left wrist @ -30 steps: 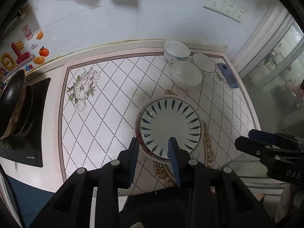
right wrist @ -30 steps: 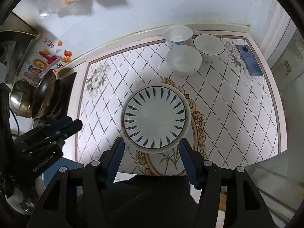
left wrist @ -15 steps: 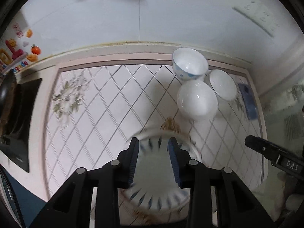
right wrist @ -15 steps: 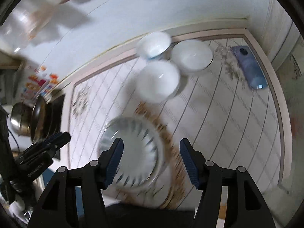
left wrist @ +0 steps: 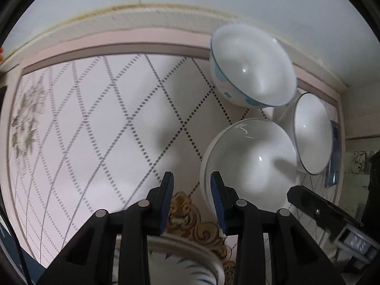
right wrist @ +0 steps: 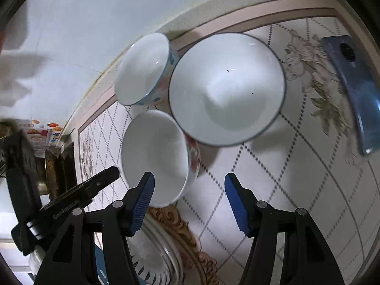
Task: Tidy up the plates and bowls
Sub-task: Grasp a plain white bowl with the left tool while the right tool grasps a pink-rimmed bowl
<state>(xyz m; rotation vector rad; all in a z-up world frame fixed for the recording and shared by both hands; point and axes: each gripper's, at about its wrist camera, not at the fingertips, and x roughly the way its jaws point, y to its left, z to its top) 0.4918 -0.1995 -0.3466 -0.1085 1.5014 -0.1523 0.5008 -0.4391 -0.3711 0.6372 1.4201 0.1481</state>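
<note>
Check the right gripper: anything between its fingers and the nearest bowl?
Nothing visible. The right gripper is open, and the red-flowered bowl sits just ahead of its left finger, with only bare counter between. The dark-rimmed bowl lies beyond.

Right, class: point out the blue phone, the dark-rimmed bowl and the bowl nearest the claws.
blue phone [right wrist: 356, 90], right wrist view, middle of its back.
dark-rimmed bowl [right wrist: 225, 90], right wrist view, inside of the bowl.
bowl nearest the claws [right wrist: 154, 152], right wrist view, white inside wall.
</note>
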